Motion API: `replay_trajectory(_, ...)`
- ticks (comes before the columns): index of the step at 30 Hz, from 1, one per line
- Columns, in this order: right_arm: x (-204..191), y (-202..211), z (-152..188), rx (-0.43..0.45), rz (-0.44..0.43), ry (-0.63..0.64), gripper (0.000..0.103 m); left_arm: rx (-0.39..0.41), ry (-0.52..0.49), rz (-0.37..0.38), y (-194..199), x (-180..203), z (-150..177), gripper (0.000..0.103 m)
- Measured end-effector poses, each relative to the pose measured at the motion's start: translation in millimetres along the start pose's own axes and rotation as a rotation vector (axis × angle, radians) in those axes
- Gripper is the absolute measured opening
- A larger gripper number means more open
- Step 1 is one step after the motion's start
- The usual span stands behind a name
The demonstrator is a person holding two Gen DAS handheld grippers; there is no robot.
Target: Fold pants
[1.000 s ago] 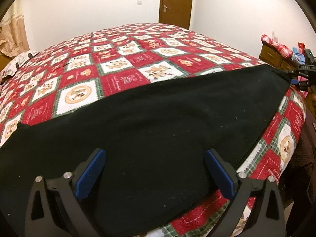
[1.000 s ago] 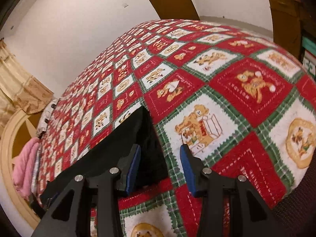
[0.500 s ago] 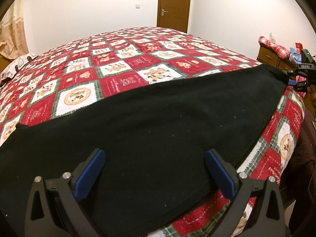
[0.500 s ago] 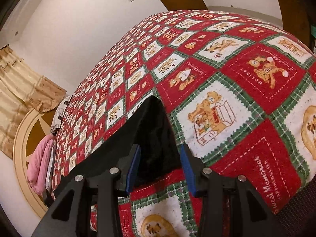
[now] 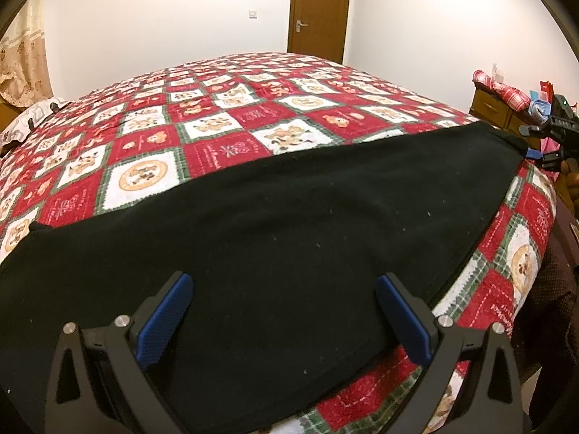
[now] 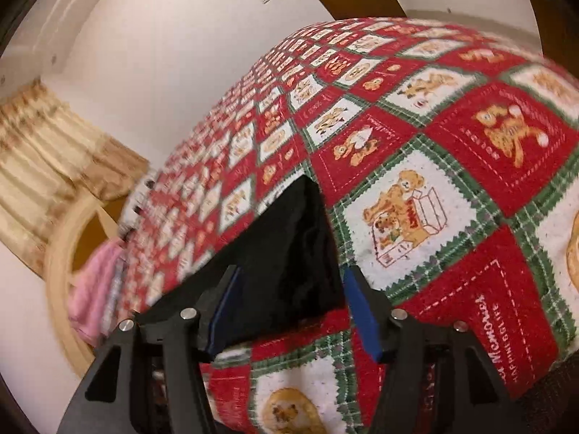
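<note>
Pants (image 5: 289, 235) along the bed's near edge could slip off as right gripper (image 6: 289, 303) opens around their end, left gripper (image 5: 286, 311) wide, empty.

White walls (image 5: 163, 36); brown wooden door (image 5: 319, 11) at far corner. Bed under red patchwork quilt (image 5: 224, 123). Beige curtain (image 6: 39, 152) left; wooden dresser (image 5: 495, 110) right.

Your pants (image 5: 289, 224) lie flat along the bed's (image 5: 224, 115) near edge; their end reaches its right corner.
</note>
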State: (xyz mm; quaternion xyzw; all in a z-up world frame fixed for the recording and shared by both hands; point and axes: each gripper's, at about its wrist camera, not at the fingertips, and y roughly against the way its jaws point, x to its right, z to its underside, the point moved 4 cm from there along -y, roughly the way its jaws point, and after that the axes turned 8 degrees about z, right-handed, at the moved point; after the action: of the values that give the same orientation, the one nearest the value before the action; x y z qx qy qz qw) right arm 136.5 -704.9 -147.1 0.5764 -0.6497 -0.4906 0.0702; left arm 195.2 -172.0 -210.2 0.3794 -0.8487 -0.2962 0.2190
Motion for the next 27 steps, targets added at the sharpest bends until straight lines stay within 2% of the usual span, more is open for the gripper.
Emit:
replay_trajectory(6,0,-4,-1,0.006,0.026,-0.020,0.059,0.004,0.004,0.002,1,0,0,0.103)
replay_trajectory(8,1,-4,-1,0.008,0.033,-0.020,0.056,0.006,0.003,0.004,1,0,0,0.103)
replay_trajectory(12,1,-13,0,0.039,0.086,-0.008,0.028,0.010,-0.007,-0.002,0,1,0,0.103)
replay_trajectory(13,-1,-15,1,0.053,0.099,0.008,0.025,0.012,-0.009,-0.003,1,1,0,0.103)
replay_trajectory(14,-2,-15,1,0.063,0.088,0.012,0.017,0.013,-0.009,-0.002,1,1,0,0.103)
replay_trajectory(15,-3,-15,0,0.067,0.063,0.003,0.013,0.013,-0.007,0.002,2,1,0,0.103)
replay_trajectory(17,-4,-12,-1,0.090,0.031,-0.009,0.012,0.015,0.005,0.011,5,-1,0,0.103)
replay_trajectory(21,-14,-5,-2,0.138,0.047,0.020,0.012,0.028,0.049,0.023,14,-9,0,0.103)
replay_trajectory(27,-52,15,-1,0.224,0.088,0.129,0.012,0.058,0.134,-0.007,31,-36,7,0.103)
